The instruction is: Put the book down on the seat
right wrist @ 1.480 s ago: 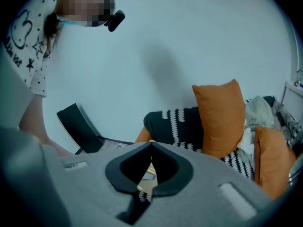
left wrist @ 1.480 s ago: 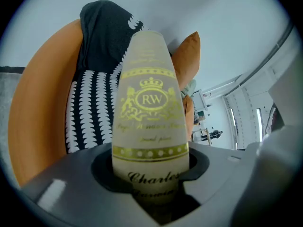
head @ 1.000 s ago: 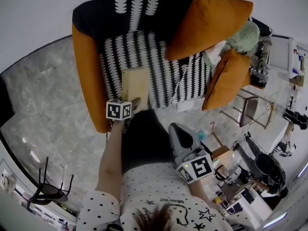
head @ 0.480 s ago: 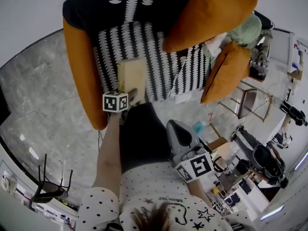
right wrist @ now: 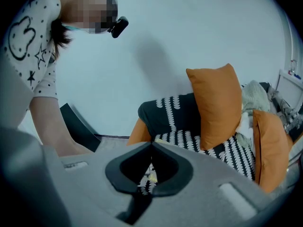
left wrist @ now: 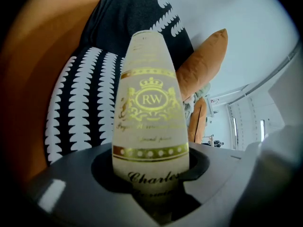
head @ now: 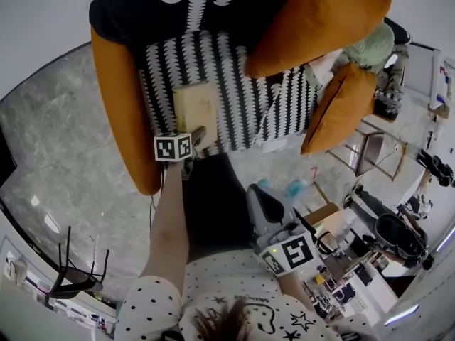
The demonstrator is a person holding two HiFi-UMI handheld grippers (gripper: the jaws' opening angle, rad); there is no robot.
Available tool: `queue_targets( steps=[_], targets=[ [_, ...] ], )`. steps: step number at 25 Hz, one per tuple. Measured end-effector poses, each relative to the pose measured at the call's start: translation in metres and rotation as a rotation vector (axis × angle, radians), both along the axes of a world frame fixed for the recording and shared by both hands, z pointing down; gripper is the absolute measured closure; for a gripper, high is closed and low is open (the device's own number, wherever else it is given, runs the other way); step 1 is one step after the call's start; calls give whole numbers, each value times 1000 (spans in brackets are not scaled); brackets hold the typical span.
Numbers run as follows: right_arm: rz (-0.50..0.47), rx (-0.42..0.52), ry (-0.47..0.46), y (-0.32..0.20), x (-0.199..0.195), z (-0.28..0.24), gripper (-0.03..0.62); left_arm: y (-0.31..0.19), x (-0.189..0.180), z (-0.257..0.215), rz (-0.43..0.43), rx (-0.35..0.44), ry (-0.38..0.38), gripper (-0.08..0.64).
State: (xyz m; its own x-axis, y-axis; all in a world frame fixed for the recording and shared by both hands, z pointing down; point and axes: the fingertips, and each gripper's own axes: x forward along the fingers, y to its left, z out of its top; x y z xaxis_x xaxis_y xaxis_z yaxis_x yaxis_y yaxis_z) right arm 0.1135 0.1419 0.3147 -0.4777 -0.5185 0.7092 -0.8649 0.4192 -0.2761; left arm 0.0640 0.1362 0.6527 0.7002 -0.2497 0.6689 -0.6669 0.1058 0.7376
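Note:
The book (head: 195, 109) is cream with gold print and a crest on its cover (left wrist: 150, 112). My left gripper (head: 195, 139) is shut on its near edge, and the jaws (left wrist: 150, 163) clasp it from both sides. It lies out flat over the front left part of the black-and-white patterned sofa seat (head: 238, 98). Whether it rests on the fabric I cannot tell. My right gripper (head: 258, 192) hangs low by the person's right side, away from the sofa. It is shut and holds nothing, its jaw tips (right wrist: 151, 144) meeting.
An orange armrest (head: 117, 105) borders the seat on the left. Two orange cushions (head: 313, 23) (head: 341, 109) and a pale green cloth (head: 370, 48) fill its right side. The person's dark trousers (head: 213, 197) stand before the sofa. A small table (head: 373, 155) and clutter lie to the right.
The left gripper has sunk a little toward the seat with the book still in it. The right gripper has stayed about where it was.

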Motion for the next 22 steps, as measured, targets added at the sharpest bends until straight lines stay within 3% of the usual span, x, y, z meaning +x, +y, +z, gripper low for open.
queue_targets(
  steps=[5, 12, 22],
  targets=[
    [7, -3, -2, -1, -2, 1, 592, 3, 5, 11, 1, -46, 36, 330],
    [28, -21, 4, -3, 13, 7, 594, 4, 14, 28, 18, -85, 25, 330],
    [37, -46, 18, 4, 16, 17, 594, 2, 19, 47, 31, -91, 25, 330]
  ],
)
